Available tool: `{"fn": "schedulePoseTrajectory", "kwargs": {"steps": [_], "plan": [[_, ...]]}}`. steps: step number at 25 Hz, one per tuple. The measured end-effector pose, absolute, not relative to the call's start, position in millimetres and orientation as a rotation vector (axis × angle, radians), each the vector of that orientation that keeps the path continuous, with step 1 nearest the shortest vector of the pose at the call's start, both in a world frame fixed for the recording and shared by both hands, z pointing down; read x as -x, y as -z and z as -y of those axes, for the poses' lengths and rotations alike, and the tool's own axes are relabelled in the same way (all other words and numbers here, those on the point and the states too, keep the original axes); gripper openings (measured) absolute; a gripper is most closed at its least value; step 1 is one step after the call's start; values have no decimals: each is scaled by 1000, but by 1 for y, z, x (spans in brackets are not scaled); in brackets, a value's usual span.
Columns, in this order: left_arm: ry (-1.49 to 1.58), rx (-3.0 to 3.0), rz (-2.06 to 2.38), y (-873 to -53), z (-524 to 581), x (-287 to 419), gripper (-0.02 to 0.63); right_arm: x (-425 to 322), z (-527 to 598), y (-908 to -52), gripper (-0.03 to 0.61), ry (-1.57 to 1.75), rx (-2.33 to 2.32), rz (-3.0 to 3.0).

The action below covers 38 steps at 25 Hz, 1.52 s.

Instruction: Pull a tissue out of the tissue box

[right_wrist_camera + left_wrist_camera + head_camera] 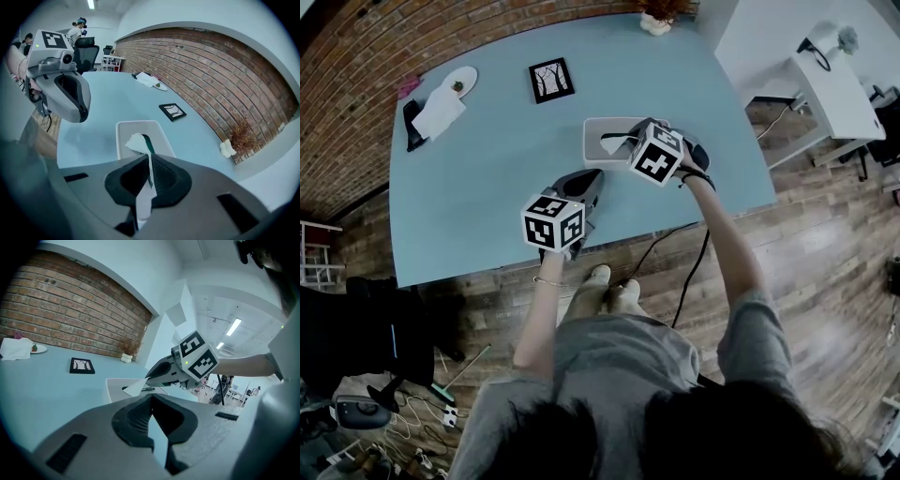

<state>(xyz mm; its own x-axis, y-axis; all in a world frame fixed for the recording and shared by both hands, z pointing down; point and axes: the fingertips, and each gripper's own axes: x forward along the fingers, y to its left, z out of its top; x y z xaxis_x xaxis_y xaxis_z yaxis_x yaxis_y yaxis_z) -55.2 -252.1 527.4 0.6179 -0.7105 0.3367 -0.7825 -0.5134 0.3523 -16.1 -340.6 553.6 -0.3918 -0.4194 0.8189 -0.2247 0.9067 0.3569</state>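
Right gripper view: right gripper [149, 158] clamped shut on thin white paper tissue [136, 142]. Sheet pinched flat between ribbed dark pads, crumpled tip poking up over slot. White rounded-rectangle, hard-looking tissue box [123, 136] sits on smooth pale-blue table [108, 101], near front edge. Step in hand: grasp made, pull not yet done. Next move likely steady lift up and away; soft sheet may tear, light box may rise. Left gripper [151, 401] closed, empty, just beside box.
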Motion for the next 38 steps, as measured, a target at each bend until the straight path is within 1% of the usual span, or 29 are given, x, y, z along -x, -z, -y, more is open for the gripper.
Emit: {"fn": "schedulePoseTrajectory", "kwargs": {"steps": [27,38], "plan": [[-200,-2461,1168,-499,246,57,3,4,333,-524,2,226,-556,2017],[-183,-2520,1132,-483,247,53,3,5,325,-497,2,243,-584,2040]]}}
